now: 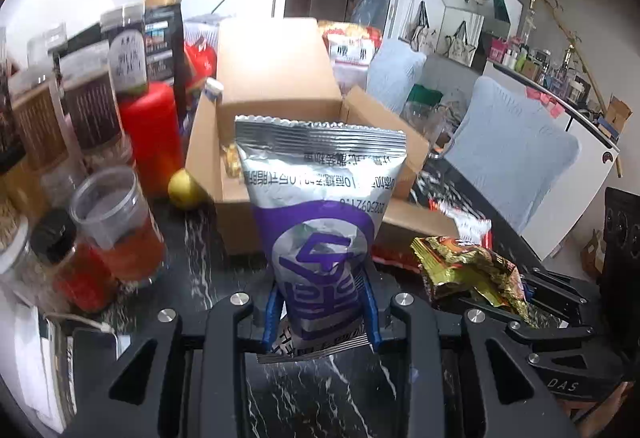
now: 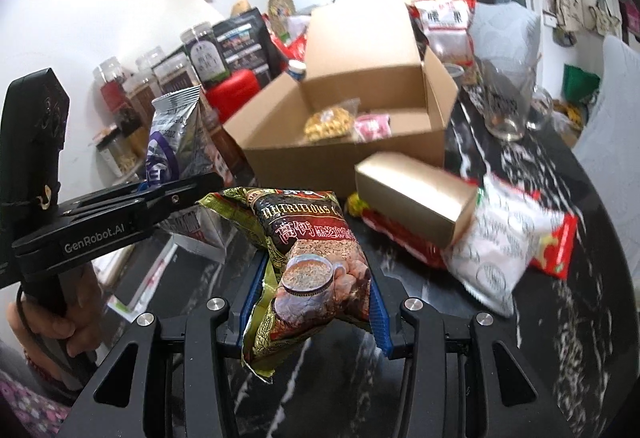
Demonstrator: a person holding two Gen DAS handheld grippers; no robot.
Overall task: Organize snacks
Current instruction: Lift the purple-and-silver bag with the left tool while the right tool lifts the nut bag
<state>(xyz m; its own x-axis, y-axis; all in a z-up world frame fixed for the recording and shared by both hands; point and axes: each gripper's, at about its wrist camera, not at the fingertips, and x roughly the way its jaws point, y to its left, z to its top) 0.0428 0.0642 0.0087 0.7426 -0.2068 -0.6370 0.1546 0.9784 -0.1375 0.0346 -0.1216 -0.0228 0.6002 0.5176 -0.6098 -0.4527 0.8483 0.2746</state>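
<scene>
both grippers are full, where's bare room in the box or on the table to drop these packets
The cardboard box has bare floor on its right, beside the pink packet. The table is bare at near right. The jars on the left and the packets by the gold box are crowded.

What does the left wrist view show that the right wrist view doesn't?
Only the left wrist view: a lemon beside the box and a plastic cup among the jars.

Only the right wrist view: the box's contents, a nut bag and pink packet, plus a gold carton and a glass.

Both: the cardboard box, the silver-purple bag clamped in the left gripper, and the cereal bag clamped in the right gripper.
</scene>
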